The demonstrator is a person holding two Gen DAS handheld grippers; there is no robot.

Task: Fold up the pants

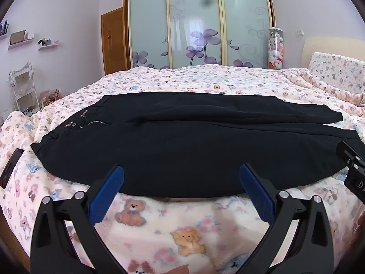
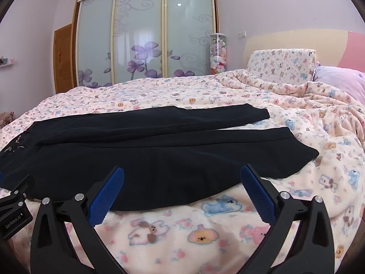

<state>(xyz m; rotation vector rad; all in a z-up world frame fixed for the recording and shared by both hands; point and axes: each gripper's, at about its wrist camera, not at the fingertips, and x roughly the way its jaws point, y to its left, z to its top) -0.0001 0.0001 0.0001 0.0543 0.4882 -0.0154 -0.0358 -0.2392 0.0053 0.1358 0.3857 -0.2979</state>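
A pair of black pants (image 1: 182,141) lies flat across the bed, waistband with zipper and metal buttons at the left, both legs stretching to the right. My left gripper (image 1: 181,173) hovers over the near edge of the pants, wide open, blue pads (image 1: 109,189) apart with nothing between them. In the right wrist view the same pants (image 2: 159,150) show with both leg ends at the right, slightly spread. My right gripper (image 2: 182,173) stands wide open over the near leg's edge, holding nothing. Part of the other gripper shows at each view's side.
The bed carries a fleece blanket with a teddy-bear print (image 1: 182,228) (image 2: 296,137). A dark phone-like object (image 1: 11,166) lies at the bed's left edge. Pillows (image 2: 282,66) and bunched blanket sit at the right. Sliding wardrobe doors (image 1: 196,22) stand behind.
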